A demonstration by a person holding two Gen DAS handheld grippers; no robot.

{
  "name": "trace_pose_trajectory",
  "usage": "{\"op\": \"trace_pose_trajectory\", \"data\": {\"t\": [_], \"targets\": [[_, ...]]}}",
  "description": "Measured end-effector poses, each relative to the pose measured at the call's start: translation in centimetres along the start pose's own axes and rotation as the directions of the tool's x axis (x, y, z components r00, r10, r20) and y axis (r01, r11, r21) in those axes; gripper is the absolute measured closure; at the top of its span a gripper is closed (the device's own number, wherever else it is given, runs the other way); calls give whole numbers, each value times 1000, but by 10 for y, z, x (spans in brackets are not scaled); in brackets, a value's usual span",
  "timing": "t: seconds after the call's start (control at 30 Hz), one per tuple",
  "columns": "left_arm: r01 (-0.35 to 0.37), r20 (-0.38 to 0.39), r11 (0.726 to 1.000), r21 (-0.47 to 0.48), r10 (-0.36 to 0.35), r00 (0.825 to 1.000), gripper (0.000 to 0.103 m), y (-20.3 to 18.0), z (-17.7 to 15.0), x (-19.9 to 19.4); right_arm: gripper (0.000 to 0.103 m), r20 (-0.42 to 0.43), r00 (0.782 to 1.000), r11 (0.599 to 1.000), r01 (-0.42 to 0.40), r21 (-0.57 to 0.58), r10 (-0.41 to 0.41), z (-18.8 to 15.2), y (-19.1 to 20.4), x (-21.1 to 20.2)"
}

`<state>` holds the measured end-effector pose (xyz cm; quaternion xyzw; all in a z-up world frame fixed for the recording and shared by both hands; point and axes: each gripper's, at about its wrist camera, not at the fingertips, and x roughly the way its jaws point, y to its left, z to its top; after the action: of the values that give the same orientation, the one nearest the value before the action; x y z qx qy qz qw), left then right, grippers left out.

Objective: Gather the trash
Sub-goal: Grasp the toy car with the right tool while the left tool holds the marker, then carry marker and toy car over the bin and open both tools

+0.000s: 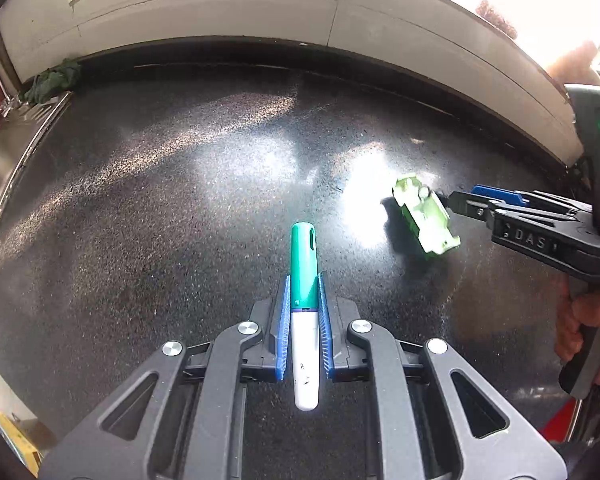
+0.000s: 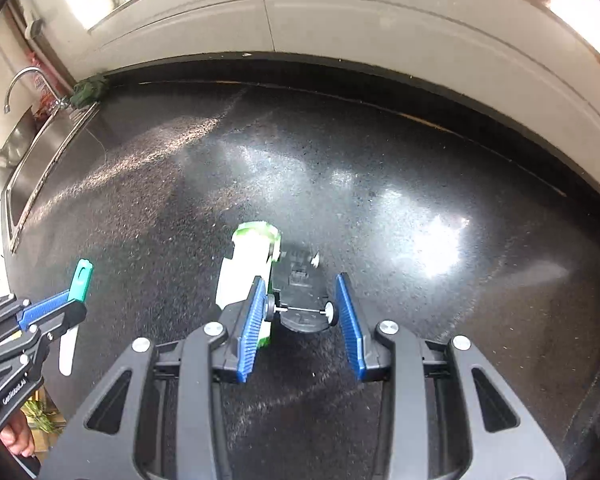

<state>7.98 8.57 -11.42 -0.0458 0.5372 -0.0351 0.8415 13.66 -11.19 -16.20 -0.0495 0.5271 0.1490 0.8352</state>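
The left gripper [image 1: 304, 320] points steeply downward, its blue pads [image 1: 285, 328] clamped tight on a marker [image 1: 305, 304]. The right gripper [image 2: 302, 320], equally steep, has jaws standing apart around a toy car [image 2: 256, 272]; only the left pad [image 2: 254, 320] touches it.

A kitchen: a dark speckled stone countertop [image 2: 380, 168] runs along a pale tiled wall [image 2: 340, 12], with a stainless steel sink [image 2: 32, 152] and curved faucet [image 2: 20, 80] at the far left.

Countertop [image 1: 180, 220] glossy speckled stone; sink [image 2: 40, 148] brushed metal; toy car [image 2: 244, 272] smooth plastic.
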Motion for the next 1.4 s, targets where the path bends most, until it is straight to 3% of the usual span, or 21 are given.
{"op": "trace_pose_trajectory", "data": {"t": [0.07,0.57,0.8,0.97,1.17,1.27,1.4], "targets": [[5,-5,1000,4,-5,1000,90,-4,-2,16,67,12,1000,1000,-12,2,12,-7,2,-10],[23,11,1000,-17,-23,1000,90,-17,-35,4,67,65,995,997,-75,-1,75,-50,6,-67],[18,55,999,-29,-17,998,90,-16,-44,-24,67,86,990,993,-103,-62,109,-48,36,-94],[-25,88,997,-79,32,996,90,10,-64,-57,67,90,980,971,-161,-174,179,-37,87,-109],[-135,92,964,-227,160,983,90,72,-112,-104,67,38,951,889,-273,-368,307,-36,185,-117],[-204,73,928,-313,237,969,90,108,-144,-126,67,-18,929,822,-336,-460,370,-42,241,-116],[-270,29,854,-444,315,949,90,155,-192,-149,67,-116,892,711,-421,-564,436,-59,318,-112]]}}
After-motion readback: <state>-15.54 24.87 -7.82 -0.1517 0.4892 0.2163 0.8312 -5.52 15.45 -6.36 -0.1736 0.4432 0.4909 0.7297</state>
